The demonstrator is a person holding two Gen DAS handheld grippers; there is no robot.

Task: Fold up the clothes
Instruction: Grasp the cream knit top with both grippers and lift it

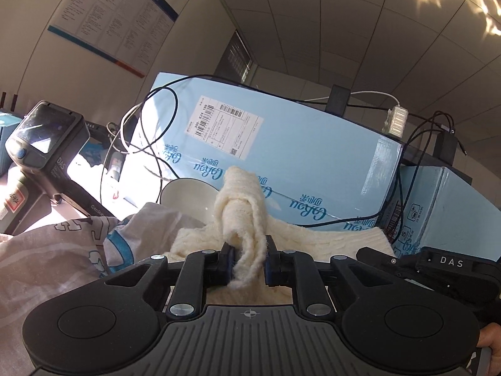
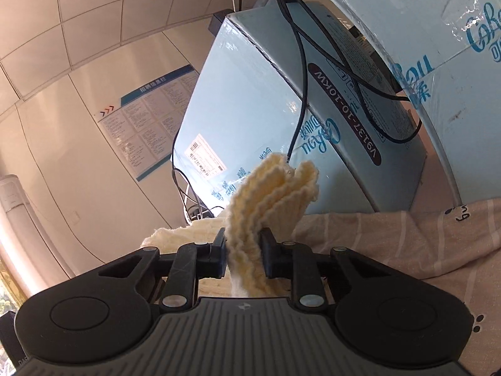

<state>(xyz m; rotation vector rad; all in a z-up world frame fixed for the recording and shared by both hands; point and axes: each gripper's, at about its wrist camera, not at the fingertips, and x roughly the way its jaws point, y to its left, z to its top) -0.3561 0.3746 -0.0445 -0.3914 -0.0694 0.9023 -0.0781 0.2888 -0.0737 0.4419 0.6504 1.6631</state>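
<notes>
In the left wrist view, the cream knit sweater point(image 1: 247, 219) rises at 12 o'clock straight out of the left gripper point(image 1: 249, 264), its bunched edge standing up in a rolled, fuzzy column while the rest spreads flat toward 2 o'clock. The jaws are drawn narrow and clamp that fold between them, a loose strand hanging down through the gap. At 9 o'clock of the gripper lies a grey printed garment point(image 1: 62, 250), crumpled, with a white bowl point(image 1: 188, 194) just behind it at 11 o'clock. A pale blue carton point(image 1: 281, 156) with black cables point(image 1: 156, 131) fills the background.

In the right wrist view, the same sweater point(image 2: 269, 200) fans upward at 12 o'clock from the right gripper point(image 2: 244, 255), ribbed layers stacked like pleats. Those jaws are also narrow, pinching the layered knit. A pink striped cloth point(image 2: 407, 244) lies at 3 o'clock, and the blue carton point(image 2: 250, 109) stands behind.
</notes>
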